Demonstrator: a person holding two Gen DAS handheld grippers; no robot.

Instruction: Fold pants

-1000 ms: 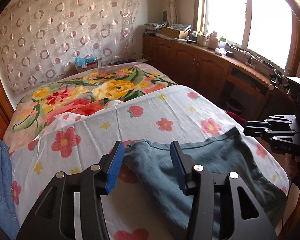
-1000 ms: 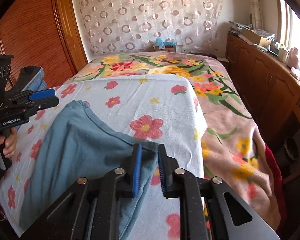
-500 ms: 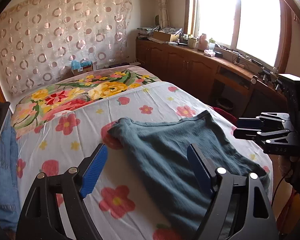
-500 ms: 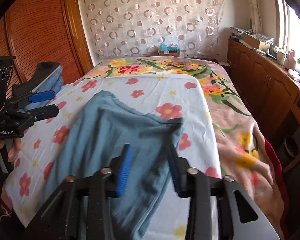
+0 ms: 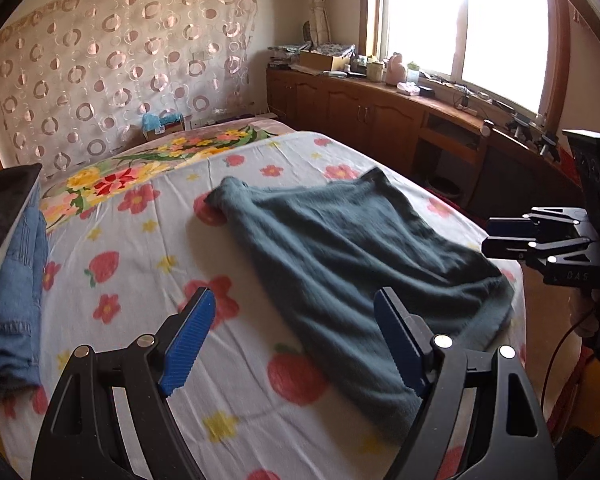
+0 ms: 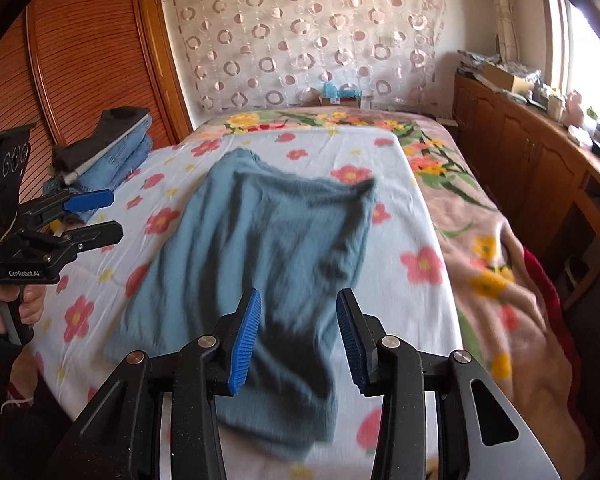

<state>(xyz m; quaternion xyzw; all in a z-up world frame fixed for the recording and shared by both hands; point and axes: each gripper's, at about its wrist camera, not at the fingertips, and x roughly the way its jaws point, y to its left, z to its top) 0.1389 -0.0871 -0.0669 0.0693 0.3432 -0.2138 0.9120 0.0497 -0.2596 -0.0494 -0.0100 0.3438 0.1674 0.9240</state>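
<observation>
Broadly, a bed [image 6: 428,216] fills both views, covered by a white sheet printed with red and pink flowers, with a brighter floral blanket beyond it and down its right side. A curtain with ring patterns hangs on the far wall, and low wooden cabinets run under a window on the right.

On the sheet lie the pants [image 6: 260,248], a soft blue-grey garment spread as one long flat shape. Their long axis runs from the near edge of the bed, where the person stands, away toward the head of the bed. The far end [image 5: 228,194] narrows to a bunched corner on one side and a darker hem on the other; the near end drapes toward the bed's edge. They may already be doubled over lengthwise, though blur makes the layers hard to separate.

A stack of folded jeans [image 6: 112,160] sits at the left edge of the bed, well apart from the pants.

Both tools hover over the near end, pointing down and forward along the garment. The right gripper [image 6: 298,336] sits above the pants' near middle, its blue pads parted with only air between them. The left gripper [image 5: 296,340] has its pads spread wider, also holding nothing, and sits over the garment's left border, with bare sheet under its left pad. A hand [image 6: 18,308] holds its handle.

So the cloth lies straight ahead of both tools, each nearest its own side of the near end, and a next fold would likely carry that end forward along the long axis.
</observation>
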